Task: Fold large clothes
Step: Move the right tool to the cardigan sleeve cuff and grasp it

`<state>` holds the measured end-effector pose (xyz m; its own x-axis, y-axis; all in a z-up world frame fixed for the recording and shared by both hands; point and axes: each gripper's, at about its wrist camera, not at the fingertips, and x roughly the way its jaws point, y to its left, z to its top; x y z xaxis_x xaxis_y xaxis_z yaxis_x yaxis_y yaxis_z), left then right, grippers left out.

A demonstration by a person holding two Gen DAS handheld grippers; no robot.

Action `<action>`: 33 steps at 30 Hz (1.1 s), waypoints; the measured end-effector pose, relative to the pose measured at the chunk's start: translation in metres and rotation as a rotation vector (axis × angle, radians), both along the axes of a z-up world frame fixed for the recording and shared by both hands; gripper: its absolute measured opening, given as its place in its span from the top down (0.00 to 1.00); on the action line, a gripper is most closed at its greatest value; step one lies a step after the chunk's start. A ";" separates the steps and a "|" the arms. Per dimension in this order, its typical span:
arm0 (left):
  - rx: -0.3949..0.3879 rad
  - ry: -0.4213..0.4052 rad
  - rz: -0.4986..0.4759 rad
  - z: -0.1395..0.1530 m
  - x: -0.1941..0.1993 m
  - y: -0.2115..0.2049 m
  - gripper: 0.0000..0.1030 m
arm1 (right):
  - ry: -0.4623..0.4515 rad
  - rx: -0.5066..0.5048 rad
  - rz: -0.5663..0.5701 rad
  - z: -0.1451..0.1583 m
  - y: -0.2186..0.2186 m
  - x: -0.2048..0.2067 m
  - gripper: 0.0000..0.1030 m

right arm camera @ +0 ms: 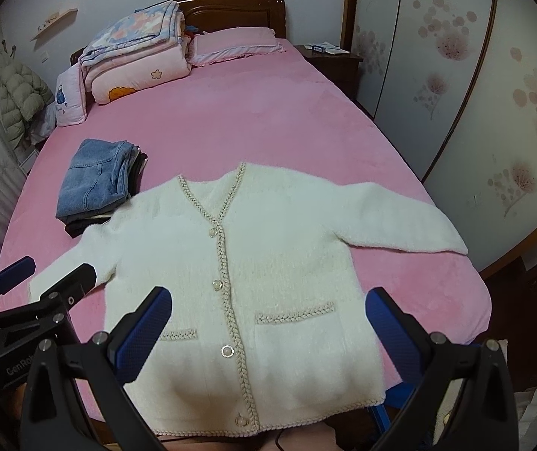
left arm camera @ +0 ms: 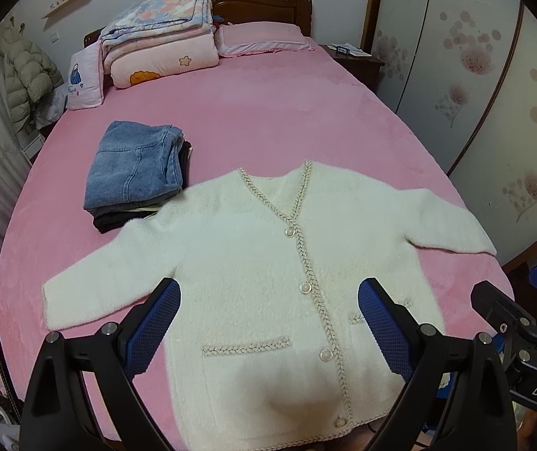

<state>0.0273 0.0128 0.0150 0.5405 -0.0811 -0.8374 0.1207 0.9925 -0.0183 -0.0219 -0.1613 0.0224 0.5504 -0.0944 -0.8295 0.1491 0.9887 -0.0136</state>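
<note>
Your fingers are spread wide and empty on both the left gripper (left arm camera: pixel 268 323) and right gripper (right arm camera: pixel 268 323), hovering above the near hem of the white cardigan (left arm camera: pixel 268 282), which lies flat, buttoned, sleeves outspread, on the pink bed (left arm camera: pixel 268 112). Folded jeans (left arm camera: pixel 133 165) sit far left.

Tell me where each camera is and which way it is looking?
Left wrist view: on the left gripper, over the bed's foot, facing the headboard; shows its own open blue-padded fingers and the right gripper at the right edge.
Right wrist view: on the right gripper, facing likewise; shows its open fingers and the left gripper at the left edge.
Shared: fluffy white buttoned cardigan spread flat on the pink bedsheet, folded blue jeans, stacked quilts.
</note>
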 end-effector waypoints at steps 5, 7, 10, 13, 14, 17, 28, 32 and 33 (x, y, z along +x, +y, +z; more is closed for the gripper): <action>0.013 -0.036 -0.015 0.009 0.000 -0.007 0.08 | -0.022 -0.005 -0.028 0.006 -0.009 -0.005 0.00; 0.019 -0.061 -0.022 0.013 0.000 -0.011 0.08 | -0.030 -0.011 -0.036 0.008 -0.013 -0.007 0.00; 0.022 -0.103 -0.034 0.022 0.000 -0.020 0.07 | -0.052 -0.030 -0.041 0.013 -0.019 -0.010 0.00; 0.034 -0.133 -0.035 0.030 0.004 -0.030 0.07 | -0.090 -0.040 -0.046 0.020 -0.031 -0.012 0.00; 0.038 -0.140 -0.036 0.032 0.005 -0.034 0.07 | -0.105 -0.039 -0.048 0.023 -0.036 -0.011 0.00; 0.048 -0.153 -0.037 0.039 0.012 -0.052 0.07 | -0.165 -0.042 -0.059 0.034 -0.056 -0.012 0.00; 0.018 -0.126 -0.003 0.057 0.059 -0.168 0.07 | -0.305 -0.060 -0.048 0.060 -0.174 0.012 0.00; -0.058 -0.131 0.006 0.055 0.077 -0.213 0.07 | -0.312 -0.032 -0.052 0.054 -0.233 0.029 0.00; -0.088 -0.148 0.016 0.054 0.083 -0.227 0.07 | -0.302 -0.029 -0.058 0.050 -0.245 0.033 0.00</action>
